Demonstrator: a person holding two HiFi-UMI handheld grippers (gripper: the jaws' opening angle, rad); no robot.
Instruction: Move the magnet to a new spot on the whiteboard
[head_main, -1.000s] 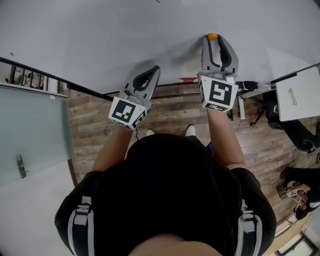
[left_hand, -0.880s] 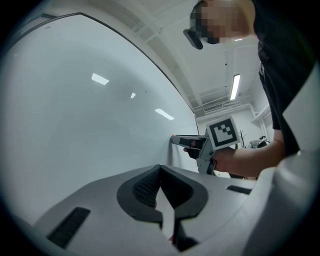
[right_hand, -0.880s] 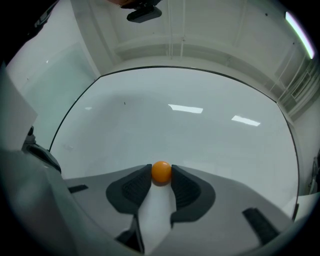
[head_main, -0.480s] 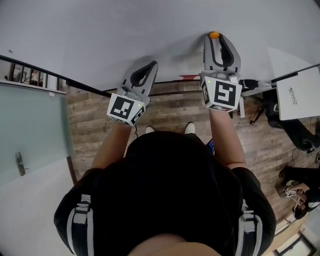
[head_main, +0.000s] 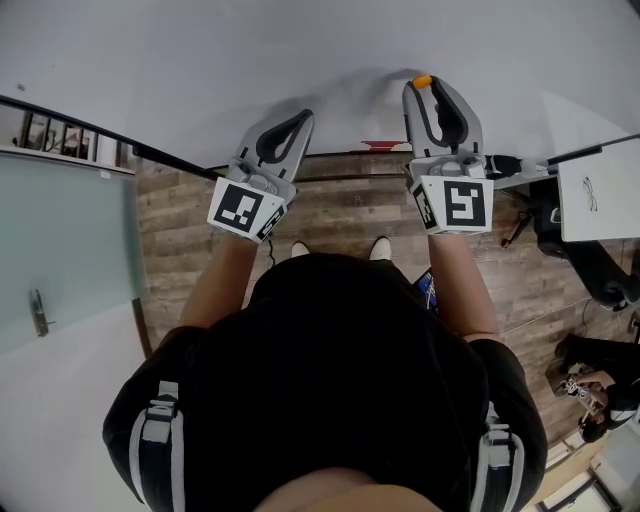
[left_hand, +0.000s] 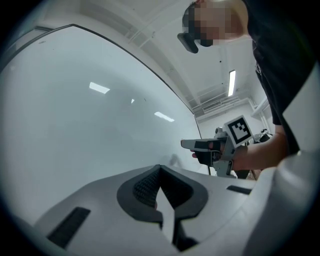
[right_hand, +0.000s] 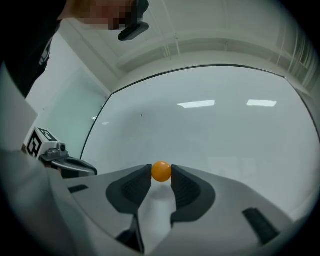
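The whiteboard (right_hand: 225, 125) is smooth and glossy (bright glints (right_hand: 196, 104) lie on it), the magnet (right_hand: 161, 171) smooth plastic.

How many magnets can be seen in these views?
1. The orange magnet sits clamped between the jaws of the right gripper, at the whiteboard. No other magnet shows on the board, though parts of it lie outside all views.

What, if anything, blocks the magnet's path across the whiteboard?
Nothing visible. The right gripper pinches the orange magnet at its jaw tips; the whiteboard around it is bare. The left gripper is off to the side, shut.
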